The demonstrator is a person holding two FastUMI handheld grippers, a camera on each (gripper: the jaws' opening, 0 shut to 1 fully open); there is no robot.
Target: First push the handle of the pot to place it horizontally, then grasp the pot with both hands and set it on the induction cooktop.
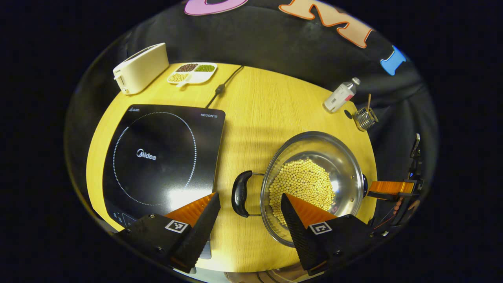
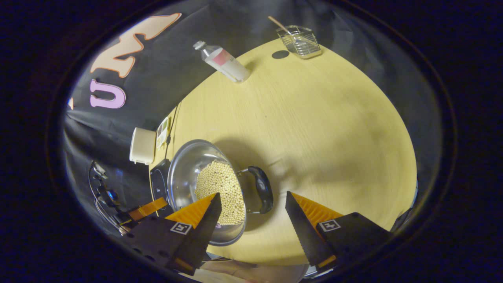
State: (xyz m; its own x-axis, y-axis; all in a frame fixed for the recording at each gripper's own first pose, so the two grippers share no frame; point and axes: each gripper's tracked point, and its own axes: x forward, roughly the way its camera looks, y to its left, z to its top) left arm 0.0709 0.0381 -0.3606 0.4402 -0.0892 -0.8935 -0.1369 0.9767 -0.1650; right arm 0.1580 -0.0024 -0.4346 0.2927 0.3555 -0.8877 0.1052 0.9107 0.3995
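Left gripper view: camera above the desk (image 1: 255, 102), looking steeply down from close range, its own jaws spread at the bottom; induction cooktop (image 1: 161, 157) left, pot (image 1: 314, 184) right. Right gripper view: camera above the pot's (image 2: 204, 188) opposite side, facing down across the desk (image 2: 314, 125). Both views share the pot, bottle (image 1: 341, 95) (image 2: 224, 62) and wire basket (image 1: 365, 118) (image 2: 300, 41).

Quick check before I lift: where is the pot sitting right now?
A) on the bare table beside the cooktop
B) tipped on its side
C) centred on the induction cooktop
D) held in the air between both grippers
A: in the left gripper view the pot stands upright on the wooden table, right of the induction cooktop, whose surface is bare.
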